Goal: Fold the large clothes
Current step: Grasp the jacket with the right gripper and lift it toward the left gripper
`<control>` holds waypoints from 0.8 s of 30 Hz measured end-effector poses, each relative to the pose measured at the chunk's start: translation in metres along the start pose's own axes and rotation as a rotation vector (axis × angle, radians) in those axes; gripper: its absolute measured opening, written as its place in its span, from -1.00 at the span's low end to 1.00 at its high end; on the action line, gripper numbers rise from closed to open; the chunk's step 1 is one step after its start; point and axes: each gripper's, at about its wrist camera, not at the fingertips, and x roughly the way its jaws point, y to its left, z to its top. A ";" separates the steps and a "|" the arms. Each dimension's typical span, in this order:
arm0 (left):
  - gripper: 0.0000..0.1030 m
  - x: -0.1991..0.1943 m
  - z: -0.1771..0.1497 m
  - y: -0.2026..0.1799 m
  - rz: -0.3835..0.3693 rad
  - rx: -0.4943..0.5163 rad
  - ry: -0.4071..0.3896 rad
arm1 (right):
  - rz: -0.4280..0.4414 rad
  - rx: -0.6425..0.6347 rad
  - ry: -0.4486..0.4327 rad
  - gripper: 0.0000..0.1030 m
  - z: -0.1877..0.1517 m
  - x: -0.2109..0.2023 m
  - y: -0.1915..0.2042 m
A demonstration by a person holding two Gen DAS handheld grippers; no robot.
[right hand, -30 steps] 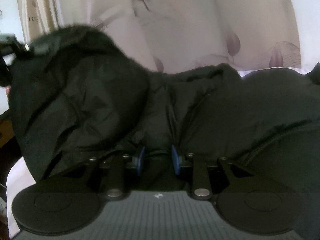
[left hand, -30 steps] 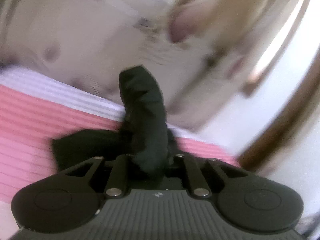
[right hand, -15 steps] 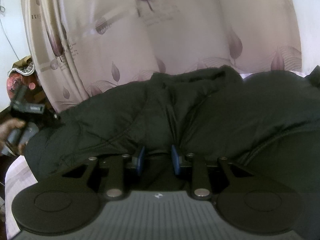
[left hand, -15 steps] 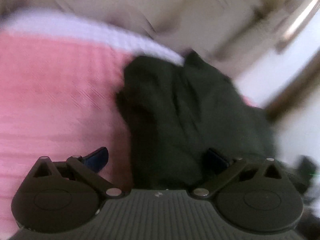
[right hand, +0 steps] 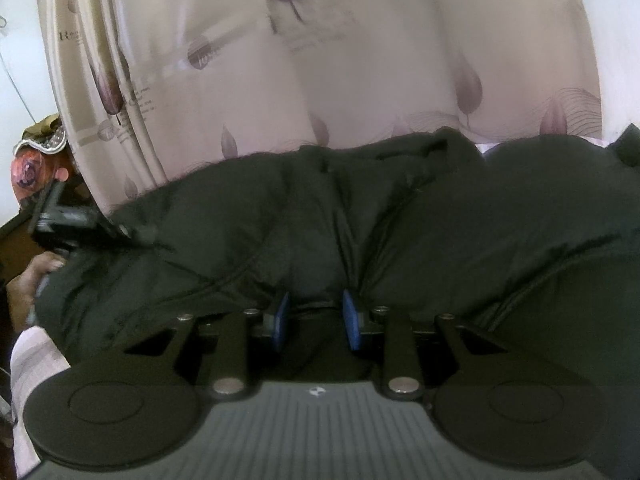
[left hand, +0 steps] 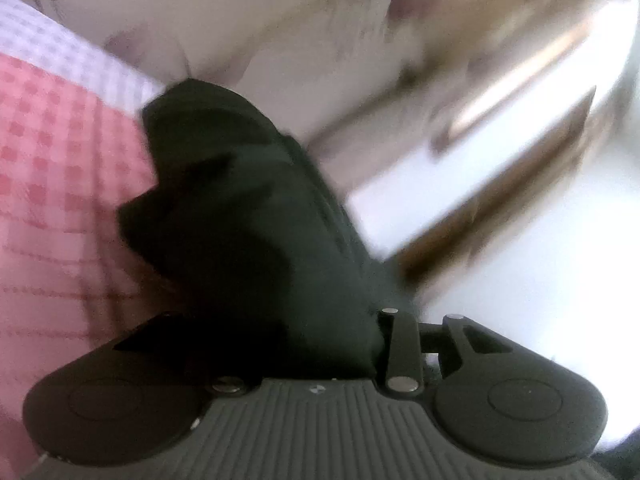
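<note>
My right tongs point(right hand: 314, 314) are clenched on a fold of the black padded jacket point(right hand: 420, 232), which lies on the bed's pink checked sheet point(left hand: 52, 184). My left tongs point(left hand: 320, 344) are closing, jacket fabric between them (pads hidden).

Jacket point(right hand: 400, 240) lies on the bedcover point(left hand: 60, 200) (curtain point(right hand: 360, 80) behind), bedcover to its left.

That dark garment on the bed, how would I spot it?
Find the pink checked bedspread before the leaf-print curtain. On it lies the puffy black jacket, quilted with stitched seams. It is the only dark thing there, bunched between both handheld tools' jaws.
</note>
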 end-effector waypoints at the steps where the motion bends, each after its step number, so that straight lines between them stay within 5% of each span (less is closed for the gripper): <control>1: -0.24 -0.002 -0.003 -0.009 0.007 0.001 -0.021 | 0.001 0.009 -0.001 -0.46 0.000 0.000 0.000; 10: -0.24 0.004 -0.009 -0.094 0.181 -0.040 -0.063 | 0.008 0.126 -0.063 -0.42 0.002 -0.017 -0.007; 14: -0.24 0.014 -0.008 -0.120 0.249 -0.059 -0.059 | 0.011 0.014 -0.117 -0.46 0.004 -0.032 0.006; 17: -0.24 0.021 -0.007 -0.141 0.273 -0.073 -0.067 | 0.020 -0.049 -0.051 -0.65 0.010 -0.012 0.010; 19: -0.24 0.035 -0.008 -0.161 0.285 -0.059 -0.059 | 0.054 0.034 0.007 -0.66 0.009 0.007 -0.001; 24: -0.24 0.096 -0.006 -0.209 0.296 -0.008 -0.009 | 0.116 0.352 -0.013 -0.66 0.002 0.024 -0.019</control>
